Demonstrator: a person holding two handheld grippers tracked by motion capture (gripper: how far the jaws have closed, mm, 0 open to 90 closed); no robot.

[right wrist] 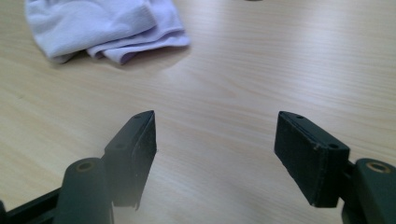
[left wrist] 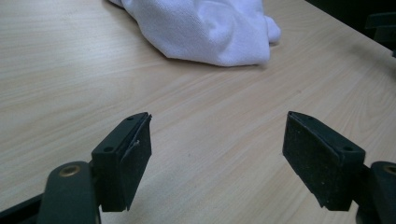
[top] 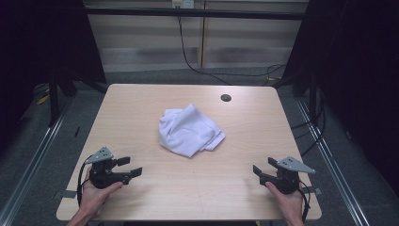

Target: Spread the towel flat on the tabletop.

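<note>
A crumpled white cloth (top: 189, 130) lies in a loose heap near the middle of the light wooden table (top: 141, 101). My left gripper (top: 130, 166) rests near the front left of the table, open and holding nothing, well short of the cloth. My right gripper (top: 265, 166) sits at the front right, also open and holding nothing. In the left gripper view the cloth (left wrist: 210, 28) lies beyond the spread jaws of the left gripper (left wrist: 217, 144). In the right gripper view the cloth (right wrist: 102, 28) is at the upper left, ahead of the right gripper (right wrist: 215, 144).
A dark round cable hole (top: 226, 98) is set in the table near its far edge. Black cables (top: 188, 56) trail over the grey floor behind the table. Metal rails (top: 329, 155) run along both sides of the table.
</note>
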